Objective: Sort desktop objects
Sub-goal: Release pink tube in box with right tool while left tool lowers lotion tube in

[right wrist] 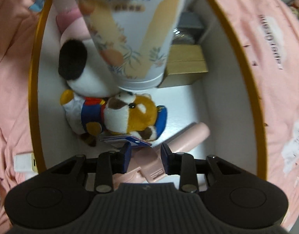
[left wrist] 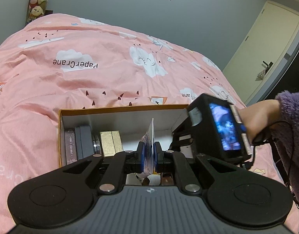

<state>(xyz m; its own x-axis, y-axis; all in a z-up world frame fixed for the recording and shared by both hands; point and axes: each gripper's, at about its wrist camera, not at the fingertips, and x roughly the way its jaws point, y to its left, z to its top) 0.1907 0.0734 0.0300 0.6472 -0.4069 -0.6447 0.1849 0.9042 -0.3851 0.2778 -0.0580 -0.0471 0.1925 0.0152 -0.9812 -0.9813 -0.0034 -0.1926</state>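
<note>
My left gripper point(left wrist: 148, 146) is shut on the flat crimped end of a white tube point(left wrist: 150, 134) and holds it above the orange-rimmed box point(left wrist: 120, 108). From the right wrist view the tube point(right wrist: 137, 39), printed with peaches, hangs cap-down into the box point(right wrist: 244, 68). My right gripper point(right wrist: 146, 154) points almost straight down into the box with its jaws apart. A pink plastic object point(right wrist: 188, 136) lies on the box floor beneath them, and the pads do not press on it. A brown plush in blue uniform point(right wrist: 130, 115) lies just beyond the fingertips.
A white plush with a black ear point(right wrist: 87, 78) lies beside the tube. A gold box point(left wrist: 111, 143), a grey box point(left wrist: 85, 142) and a photo card box point(left wrist: 71, 146) stand along the box's far side. A white device point(right wrist: 24, 162) lies outside on the pink bedcover point(left wrist: 91, 78).
</note>
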